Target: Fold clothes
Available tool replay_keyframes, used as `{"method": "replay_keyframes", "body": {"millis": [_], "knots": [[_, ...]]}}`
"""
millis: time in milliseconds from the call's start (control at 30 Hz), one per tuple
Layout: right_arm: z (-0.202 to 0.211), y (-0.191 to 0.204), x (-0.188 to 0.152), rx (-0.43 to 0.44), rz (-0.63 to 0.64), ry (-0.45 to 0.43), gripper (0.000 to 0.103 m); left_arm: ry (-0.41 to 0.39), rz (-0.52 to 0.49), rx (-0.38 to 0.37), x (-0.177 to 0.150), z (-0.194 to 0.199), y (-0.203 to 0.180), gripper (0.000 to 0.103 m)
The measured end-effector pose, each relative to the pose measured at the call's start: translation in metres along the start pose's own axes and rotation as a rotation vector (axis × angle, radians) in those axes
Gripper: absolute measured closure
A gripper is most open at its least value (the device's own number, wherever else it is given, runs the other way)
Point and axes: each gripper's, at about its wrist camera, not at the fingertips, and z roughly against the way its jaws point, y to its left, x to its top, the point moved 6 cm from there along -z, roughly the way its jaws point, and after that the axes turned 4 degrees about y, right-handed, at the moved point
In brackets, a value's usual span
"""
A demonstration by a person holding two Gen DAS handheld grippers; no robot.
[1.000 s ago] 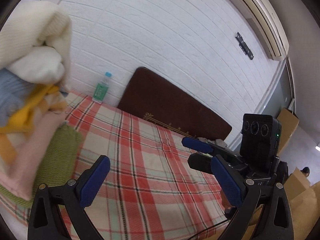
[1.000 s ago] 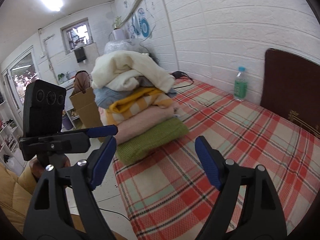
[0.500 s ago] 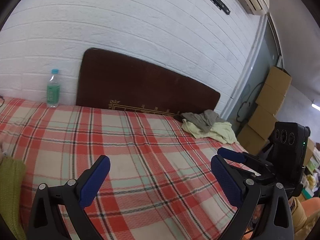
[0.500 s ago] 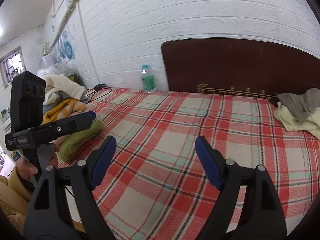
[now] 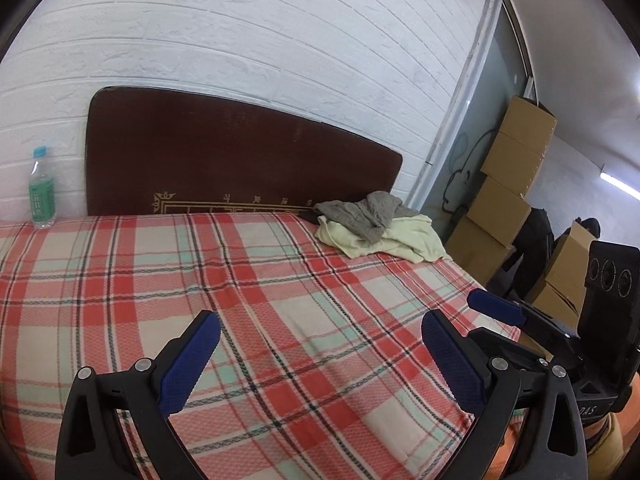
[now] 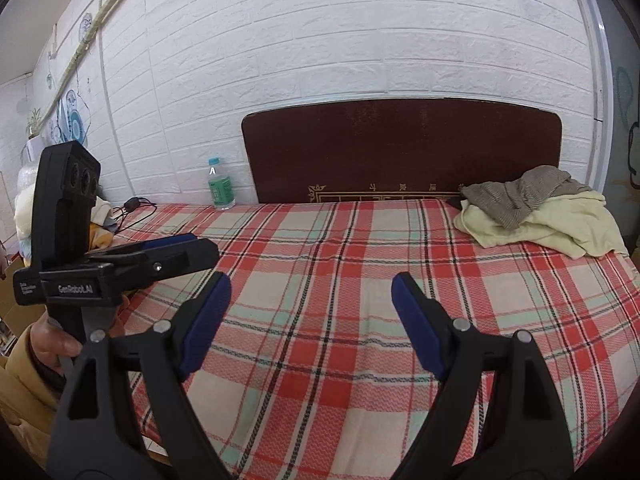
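hovering wide-open, empty: left gripper (image 5: 316,344), right gripper (image 6: 310,306)

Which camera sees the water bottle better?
The right wrist view. There the water bottle stands upright against the wall, well inside the picture beside the headboard, with cap and green label clear. The left wrist view has it too, but pushed to the far left edge and bent by the lens.

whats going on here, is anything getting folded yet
Not yet. A person holds both grippers open above a plaid bed, gripping nothing. The left gripper and right gripper point toward the headboard. Two unfolded garments, a grey top over a cream one, lie crumpled in the far right corner, untouched.
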Motion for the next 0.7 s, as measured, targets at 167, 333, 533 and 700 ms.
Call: {"method": "replay_keyframes", "body": {"millis": [167,333,533,700], "knots": [[0.005,-0.012,0.0,0.0,0.002,-0.002,0.02,0.0,-0.034,0.023,0.0,-0.01,-0.021,0.001],[0.004,-0.024,0.001,0.031,-0.001,0.0,0.019,-0.009,-0.056,0.092,0.003,-0.016,-0.035,0.001],[0.002,-0.042,-0.001,0.06,-0.013,0.012,0.019,0.025,-0.043,0.103,0.004,-0.032,-0.043,0.001],[0.004,-0.067,-0.004,0.058,-0.045,0.01,0.019,0.067,-0.03,0.103,0.001,-0.051,-0.053,0.001]]}}
